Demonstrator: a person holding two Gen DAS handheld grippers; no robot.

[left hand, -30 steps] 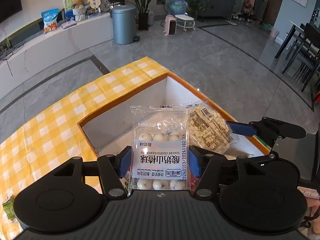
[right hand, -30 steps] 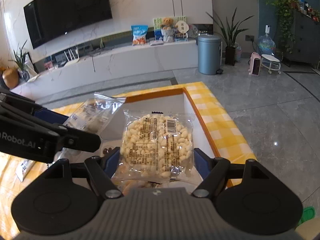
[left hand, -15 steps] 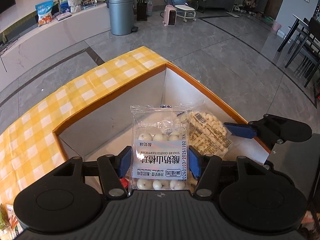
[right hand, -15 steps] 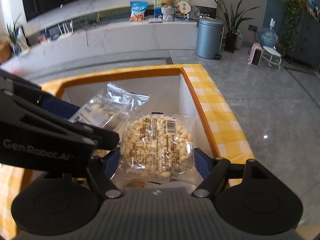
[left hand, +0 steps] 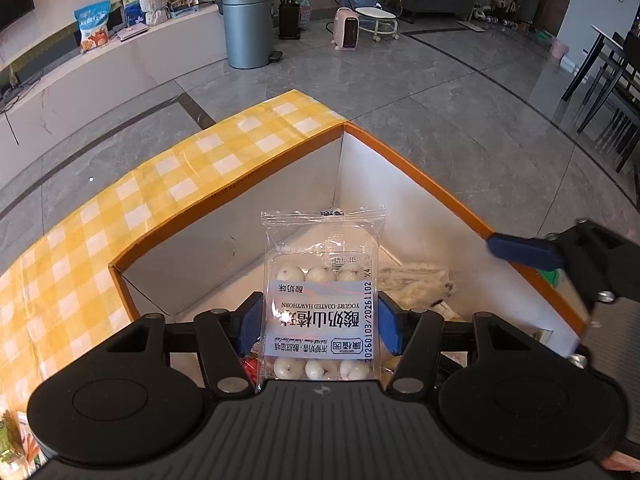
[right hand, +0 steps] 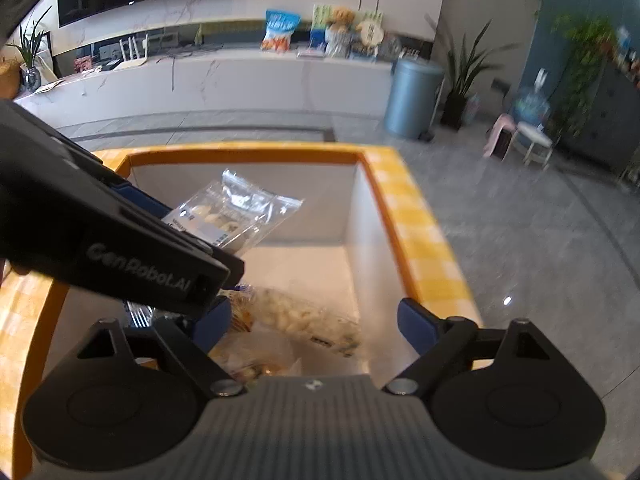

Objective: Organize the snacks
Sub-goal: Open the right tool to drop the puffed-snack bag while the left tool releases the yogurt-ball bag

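The yogurt-coated hawthorn packet [left hand: 320,296], low centre in the left view, is clamped in the left hand-held gripper [left hand: 318,322] above the orange-rimmed box [left hand: 420,178], not yet dropped. The right hand-held gripper [right hand: 314,318] has just been opening, nothing between its jaws; its puffed-grain packet [right hand: 304,318] lies inside the box below.

Yellow-and-white checked cloth [left hand: 168,184] surrounds an orange-rimmed, white-walled box [left hand: 400,184]; the tools carry blue pads [left hand: 250,322].

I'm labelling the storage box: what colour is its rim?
Orange, on the box rim, with white inner walls; clearest in the left wrist view.
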